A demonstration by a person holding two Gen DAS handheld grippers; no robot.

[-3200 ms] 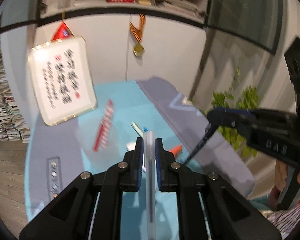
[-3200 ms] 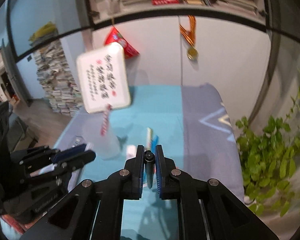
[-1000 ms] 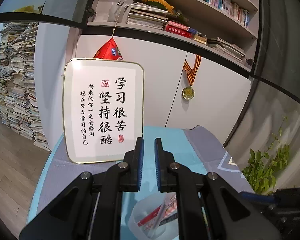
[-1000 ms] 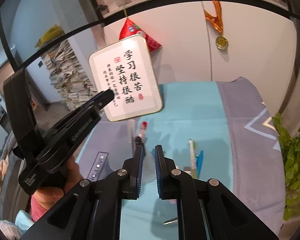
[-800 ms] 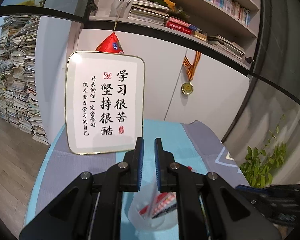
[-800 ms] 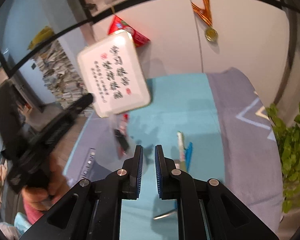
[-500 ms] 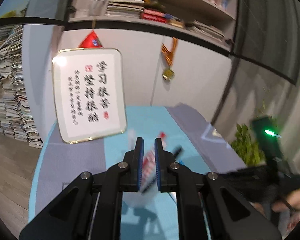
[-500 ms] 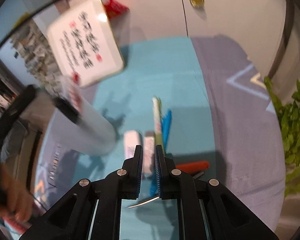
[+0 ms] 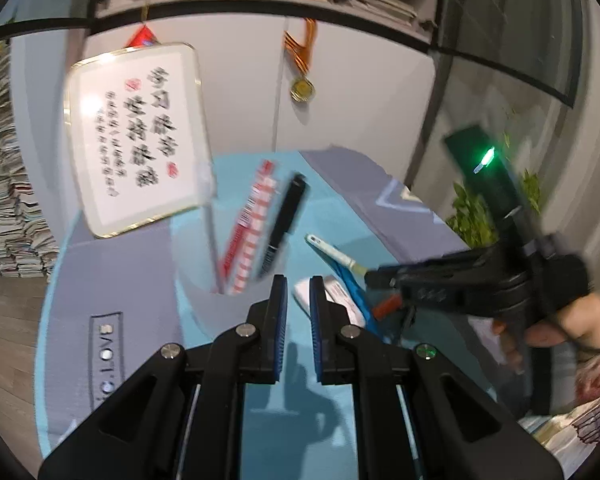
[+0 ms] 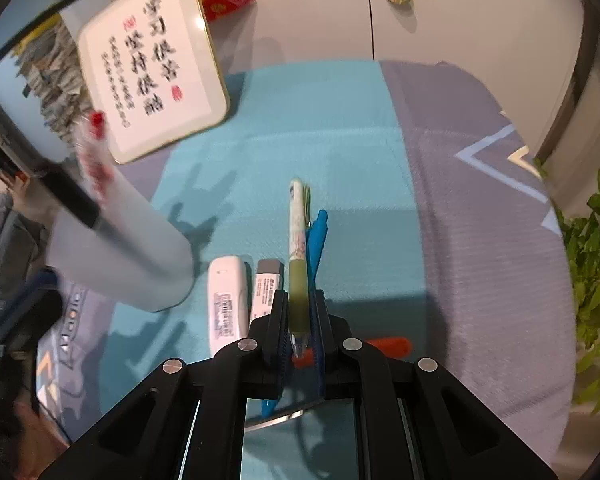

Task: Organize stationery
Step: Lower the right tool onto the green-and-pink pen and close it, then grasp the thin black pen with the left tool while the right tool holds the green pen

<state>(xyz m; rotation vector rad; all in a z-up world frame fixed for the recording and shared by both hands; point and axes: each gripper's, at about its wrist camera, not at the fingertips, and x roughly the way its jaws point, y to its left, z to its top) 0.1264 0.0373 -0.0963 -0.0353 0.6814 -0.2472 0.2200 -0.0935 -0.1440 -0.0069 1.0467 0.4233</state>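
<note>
Green-barrelled pen [image 10: 298, 276] sits between the right gripper [image 10: 299, 308]'s parted fingers; next, pinch and lift; left gripper [image 9: 298, 300] parted, empty

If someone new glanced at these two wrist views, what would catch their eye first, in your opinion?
Probably the white gold-rimmed calligraphy plaque standing at the back of the teal and grey table mat. Next, the translucent plastic cup left of centre, holding a black pen and a red-and-white striped pen. In the right wrist view, the right tongs straddle a green-and-white pen lying beside a blue pen.
</note>
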